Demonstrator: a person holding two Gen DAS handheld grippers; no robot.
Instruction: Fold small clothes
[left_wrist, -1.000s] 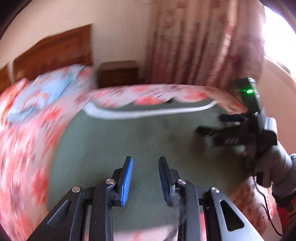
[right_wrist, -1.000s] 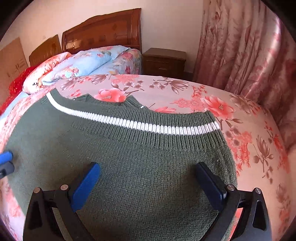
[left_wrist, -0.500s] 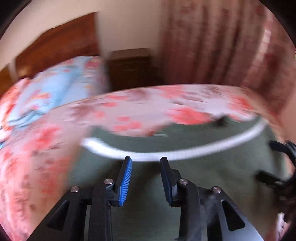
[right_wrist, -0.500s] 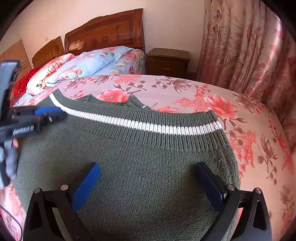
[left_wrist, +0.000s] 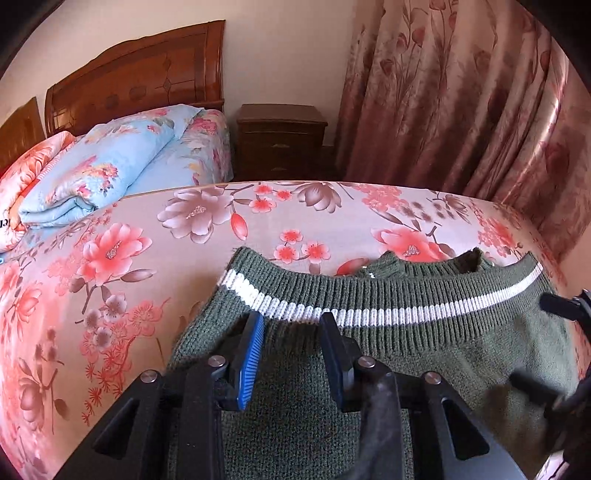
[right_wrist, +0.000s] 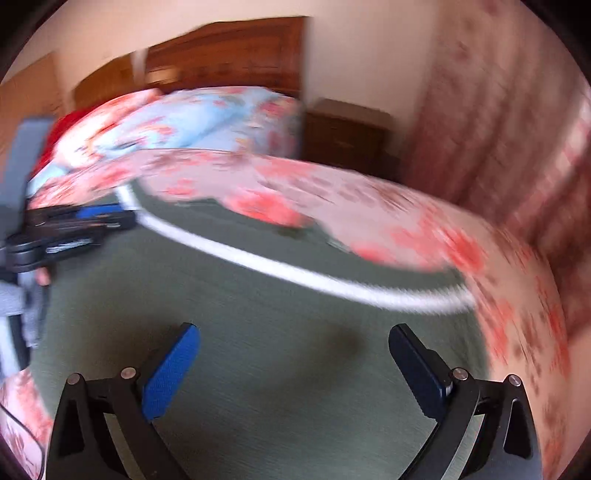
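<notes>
A dark green knit sweater (left_wrist: 424, 354) with a white stripe (left_wrist: 369, 315) along its ribbed hem lies flat on the flowered bedspread (left_wrist: 122, 258). My left gripper (left_wrist: 291, 328) hovers over the sweater's left part, just short of the stripe, jaws partly open and empty. My right gripper (right_wrist: 293, 345) is wide open and empty above the sweater (right_wrist: 258, 332); that view is motion-blurred. The left gripper also shows at the left edge of the right wrist view (right_wrist: 92, 218); the right gripper's fingers (left_wrist: 557, 306) show at the right edge of the left wrist view.
A folded blue floral quilt (left_wrist: 110, 170) and a pink pillow (left_wrist: 33, 166) lie at the head of the bed by the wooden headboard (left_wrist: 136, 77). A dark wooden nightstand (left_wrist: 280, 140) and a floral curtain (left_wrist: 461, 92) stand behind the bed.
My left gripper swung left and forward to the sweater's left hem area and has steadied. My right gripper, still until now, has begun moving fast; its view is blurred.
</notes>
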